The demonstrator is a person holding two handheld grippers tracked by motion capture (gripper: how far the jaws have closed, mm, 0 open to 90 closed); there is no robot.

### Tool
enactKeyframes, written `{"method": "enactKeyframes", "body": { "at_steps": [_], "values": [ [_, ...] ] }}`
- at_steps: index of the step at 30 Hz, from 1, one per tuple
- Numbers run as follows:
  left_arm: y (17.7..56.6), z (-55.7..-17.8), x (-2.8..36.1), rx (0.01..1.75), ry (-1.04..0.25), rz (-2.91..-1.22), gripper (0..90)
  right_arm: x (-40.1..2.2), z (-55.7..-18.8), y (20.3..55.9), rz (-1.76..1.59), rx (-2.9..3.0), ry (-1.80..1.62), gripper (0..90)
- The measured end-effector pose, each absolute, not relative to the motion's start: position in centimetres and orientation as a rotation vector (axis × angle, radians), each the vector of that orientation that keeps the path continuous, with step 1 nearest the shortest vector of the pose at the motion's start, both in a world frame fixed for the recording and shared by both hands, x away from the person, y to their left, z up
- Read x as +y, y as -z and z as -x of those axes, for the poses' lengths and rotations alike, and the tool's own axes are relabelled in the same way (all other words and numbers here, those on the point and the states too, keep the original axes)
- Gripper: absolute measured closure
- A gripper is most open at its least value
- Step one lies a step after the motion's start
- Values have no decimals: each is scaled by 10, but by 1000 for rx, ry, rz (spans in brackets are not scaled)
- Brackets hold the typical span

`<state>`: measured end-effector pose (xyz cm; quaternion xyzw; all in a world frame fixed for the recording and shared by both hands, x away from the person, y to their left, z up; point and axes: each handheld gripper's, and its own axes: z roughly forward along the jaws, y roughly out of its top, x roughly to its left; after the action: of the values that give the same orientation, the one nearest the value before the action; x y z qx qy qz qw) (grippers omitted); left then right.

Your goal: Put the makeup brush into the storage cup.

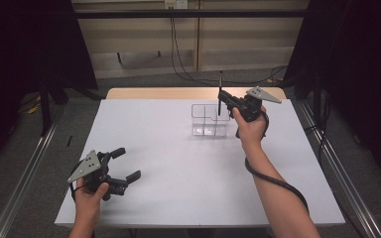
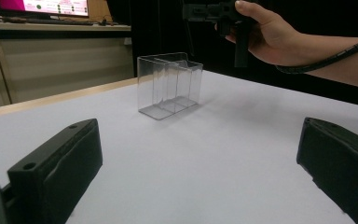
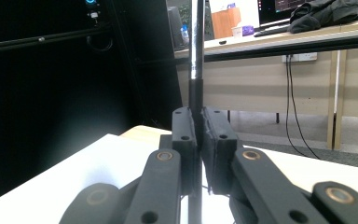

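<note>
Clear plastic, split into compartments, the organiser box (image 1: 210,119) stands toward the far right of the white table (image 1: 178,163) in the high view. The right gripper (image 1: 222,99) hovers above the box's right end, its jaws pressed together on a slim dark pen (image 1: 220,91) that stands upright, tip pointing down toward the box. The left gripper (image 1: 129,163) rests low at the near left corner, jaws spread and holding nothing, well apart from the box.

In the left gripper view the box (image 2: 170,85) shows its thin dividers and open top, with the right hand (image 2: 265,32) and its tool raised above and behind it (the pen itself is hard to make out here against the dark).

In the right gripper view the pads pinch the pen (image 3: 196,56) low on its barrel, a chrome section rising above the grip.

The step in hand looks like dropping the pen into a compartment. To do it well, keep the pen vertical, centre its tip over one cell rather than a divider, lower until the tip is inside the walls, then release gently; the light box could tip or slide if a wall is nudged.
</note>
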<state>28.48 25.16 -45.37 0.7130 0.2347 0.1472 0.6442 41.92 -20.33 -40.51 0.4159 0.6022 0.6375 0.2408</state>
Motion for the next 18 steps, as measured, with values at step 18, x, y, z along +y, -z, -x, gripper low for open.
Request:
{"method": "enactKeyframes", "body": {
  "at_steps": [18],
  "values": [
    [454, -285, 252, 536, -340, -1624, 0, -195, -427, 411, -1131, 1661, -1738, 847]
  ]
}}
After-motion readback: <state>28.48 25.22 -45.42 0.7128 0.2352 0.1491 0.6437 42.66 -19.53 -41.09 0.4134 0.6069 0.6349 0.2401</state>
